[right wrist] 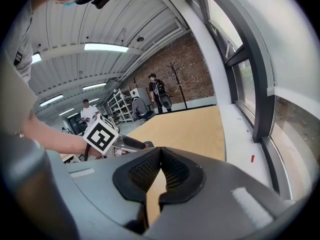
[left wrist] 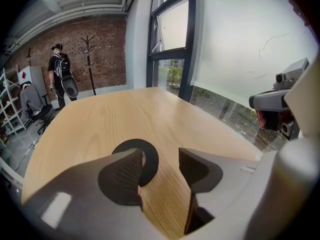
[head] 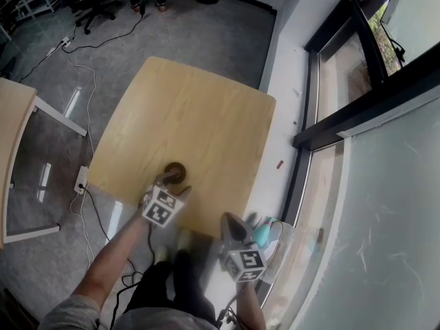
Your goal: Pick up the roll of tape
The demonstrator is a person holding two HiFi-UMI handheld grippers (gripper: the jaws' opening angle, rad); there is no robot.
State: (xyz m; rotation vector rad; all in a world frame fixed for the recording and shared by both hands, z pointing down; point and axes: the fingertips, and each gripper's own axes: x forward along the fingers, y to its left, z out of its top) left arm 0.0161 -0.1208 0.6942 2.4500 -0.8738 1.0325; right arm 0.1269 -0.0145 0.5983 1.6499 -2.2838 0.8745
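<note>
The left gripper (left wrist: 161,156) is held with its jaws apart over the roll of tape (left wrist: 149,159). The left jaw's pad (left wrist: 122,171) is seen in front of the ring's hole, and the right jaw is kept clear of the roll to the side. Part of the ring's band is seen in the gap between the jaws. Whether the pad touches the roll cannot be told. The right gripper (right wrist: 160,156) is seen with its jaws together at the tips, and nothing is held between them.

In the head view, the roll of tape (head: 176,170) is found lying flat on the table (head: 185,108), close to the near edge and about midway along it. The left gripper (head: 172,181) is set just behind the roll, over that edge. The right gripper (head: 232,224) is held off the worktop, beyond the near edge by its right corner.

From the roll, bare wood is spread toward the far corner. The right edge is bordered by a white ledge (head: 289,81) under a dark-framed window (head: 357,67); grey floor (head: 62,115) is seen along the left edge.

The worktop is made of pale, grained wood with rounded corners. The roll is a dark, flat ring. The jaws are formed of grey moulded shells, lined with dark, finely ribbed pads.
</note>
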